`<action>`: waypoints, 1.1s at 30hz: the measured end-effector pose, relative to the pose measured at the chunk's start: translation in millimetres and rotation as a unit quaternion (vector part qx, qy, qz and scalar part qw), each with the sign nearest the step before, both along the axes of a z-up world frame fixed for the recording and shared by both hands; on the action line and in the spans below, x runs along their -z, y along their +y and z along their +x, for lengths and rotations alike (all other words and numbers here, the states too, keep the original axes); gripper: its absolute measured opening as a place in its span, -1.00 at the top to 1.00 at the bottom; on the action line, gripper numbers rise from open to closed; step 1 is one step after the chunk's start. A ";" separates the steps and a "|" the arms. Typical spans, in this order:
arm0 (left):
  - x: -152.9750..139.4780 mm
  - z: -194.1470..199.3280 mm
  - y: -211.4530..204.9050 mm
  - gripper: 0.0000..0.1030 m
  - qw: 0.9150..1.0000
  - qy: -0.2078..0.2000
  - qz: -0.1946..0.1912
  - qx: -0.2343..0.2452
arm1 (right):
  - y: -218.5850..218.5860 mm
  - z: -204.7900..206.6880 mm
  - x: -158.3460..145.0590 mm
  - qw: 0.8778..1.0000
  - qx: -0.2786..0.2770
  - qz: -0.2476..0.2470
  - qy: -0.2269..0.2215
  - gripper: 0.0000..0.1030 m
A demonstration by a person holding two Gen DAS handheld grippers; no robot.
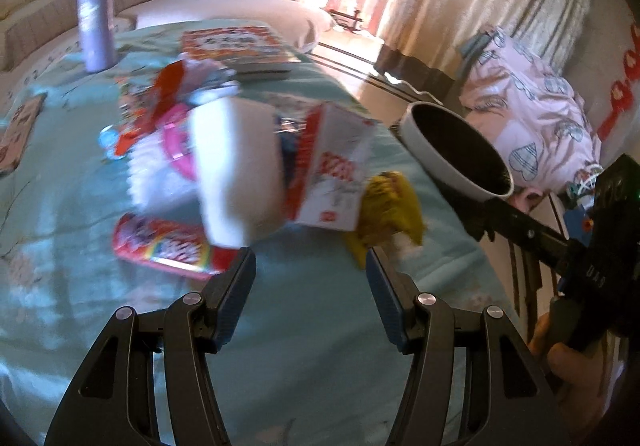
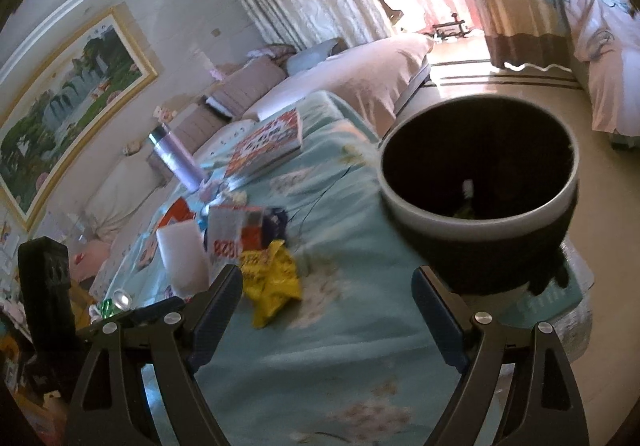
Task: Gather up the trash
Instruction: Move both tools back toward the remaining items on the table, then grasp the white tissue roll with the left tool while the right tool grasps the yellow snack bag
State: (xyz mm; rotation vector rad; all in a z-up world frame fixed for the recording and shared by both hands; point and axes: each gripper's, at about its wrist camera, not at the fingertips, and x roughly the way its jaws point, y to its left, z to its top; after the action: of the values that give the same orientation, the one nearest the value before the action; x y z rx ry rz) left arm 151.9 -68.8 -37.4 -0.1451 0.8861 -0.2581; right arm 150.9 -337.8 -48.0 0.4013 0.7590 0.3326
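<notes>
Hovering with left gripper (image 1: pixel 310 264) fingers apart, white cup (image 1: pixel 236 170) and yellow wrapper (image 1: pixel 390 206) just beyond the tips; right gripper (image 2: pixel 326 286) fingers apart too, bin (image 2: pixel 480 182) beyond the right fingertip.

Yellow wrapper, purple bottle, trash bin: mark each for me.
yellow wrapper (image 2: pixel 272 278), right wrist view, crumpled middle.
purple bottle (image 1: pixel 96 18), left wrist view, body.
trash bin (image 2: pixel 420 206), right wrist view, pale rim.

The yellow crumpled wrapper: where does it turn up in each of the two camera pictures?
Left wrist view: yellow wrapper lies right of centre on the blue cloth, just beyond the right fingertip.
Right wrist view: yellow wrapper lies left of centre, just past the left fingertip.
Shared landmark: the white cup stands to its left in both.
</notes>
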 end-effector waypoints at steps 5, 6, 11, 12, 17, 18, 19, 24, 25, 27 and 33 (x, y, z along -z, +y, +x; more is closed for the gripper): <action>3.0 -1.2 20.6 -0.12 1.000 0.005 -0.007 -0.026 | 17.8 0.9 7.3 1.000 -0.018 0.000 0.012 -0.71; 3.5 -0.5 23.4 -0.12 0.999 0.006 -0.009 -0.030 | 21.0 1.4 8.3 1.000 -0.021 0.001 0.014 -0.71; 5.9 7.2 33.9 -0.12 0.999 0.010 -0.017 -0.041 | 36.6 3.5 11.5 0.999 -0.037 0.001 0.016 -0.71; 5.7 9.4 34.2 -0.12 0.999 0.010 -0.017 -0.042 | 38.8 4.0 11.9 0.999 -0.040 0.000 0.016 -0.71; 4.3 24.3 37.5 -0.12 0.999 0.007 -0.016 -0.047 | 46.3 10.0 15.0 0.999 -0.048 -0.006 0.017 -0.62; 4.6 27.7 37.2 -0.12 0.999 0.008 -0.016 -0.048 | 46.8 11.6 15.5 0.999 -0.050 -0.006 0.019 -0.54; 5.2 30.7 36.6 -0.12 0.999 0.010 -0.016 -0.048 | 47.4 13.2 16.4 0.998 -0.051 -0.005 0.020 -0.48; 11.0 40.7 32.7 -0.05 0.999 0.014 -0.015 -0.045 | 52.2 25.7 24.0 0.998 -0.060 -0.008 0.034 -0.24; 11.7 41.2 31.7 0.14 0.999 0.014 -0.014 -0.043 | 53.5 28.2 26.6 0.997 -0.062 -0.007 0.038 -0.20; 14.9 43.2 29.1 0.36 0.999 0.021 -0.018 -0.032 | 55.2 30.3 29.8 0.997 -0.069 -0.001 0.040 -0.09; 7.0 29.7 25.8 0.43 1.000 -0.002 -0.004 -0.025 | 61.6 20.3 18.8 0.996 -0.087 -0.018 0.015 0.50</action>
State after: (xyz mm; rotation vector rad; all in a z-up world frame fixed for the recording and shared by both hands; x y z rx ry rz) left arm 181.6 -43.0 -44.4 -0.1733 0.8763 -0.2159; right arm 171.3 -276.2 -66.7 0.3076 0.8295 0.4758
